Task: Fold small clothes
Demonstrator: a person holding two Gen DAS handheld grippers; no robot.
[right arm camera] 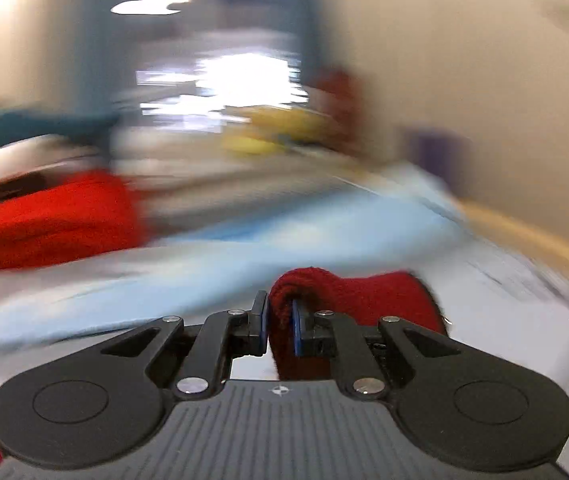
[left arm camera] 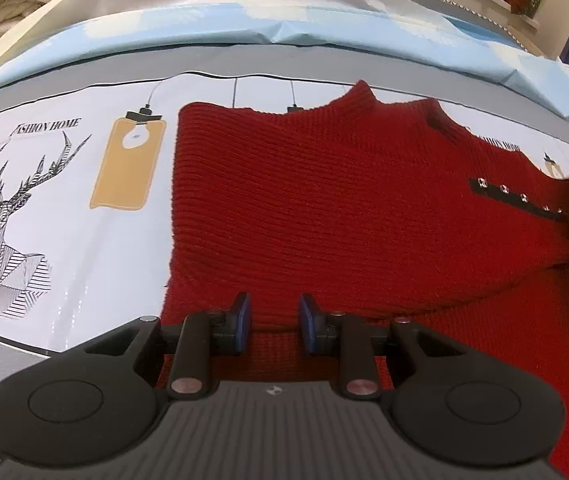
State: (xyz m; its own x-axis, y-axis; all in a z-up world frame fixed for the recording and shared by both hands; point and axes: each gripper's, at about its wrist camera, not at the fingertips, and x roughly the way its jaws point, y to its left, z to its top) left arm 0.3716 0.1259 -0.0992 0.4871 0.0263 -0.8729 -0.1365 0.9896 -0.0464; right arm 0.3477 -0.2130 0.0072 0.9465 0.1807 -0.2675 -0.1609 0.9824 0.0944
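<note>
A: Sweater [left arm camera: 324,208] first: where do we stand?

B: It lies flat on the printed tablecloth [left arm camera: 64,240], left side already turned in to a straight edge, we judge.

A: And our tongs?

B: Our left gripper [left arm camera: 275,322] hovers spread over the hem, holding nothing. Our right gripper [right arm camera: 278,326] pinches a red knit fold, likely the sleeve.

A: What's left?

B: That sleeve, then halving the body.

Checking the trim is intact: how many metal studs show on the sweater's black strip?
5 studs run along the black strip on the red sweater, from left to right; more may be hidden at the blurred right edge.
</note>
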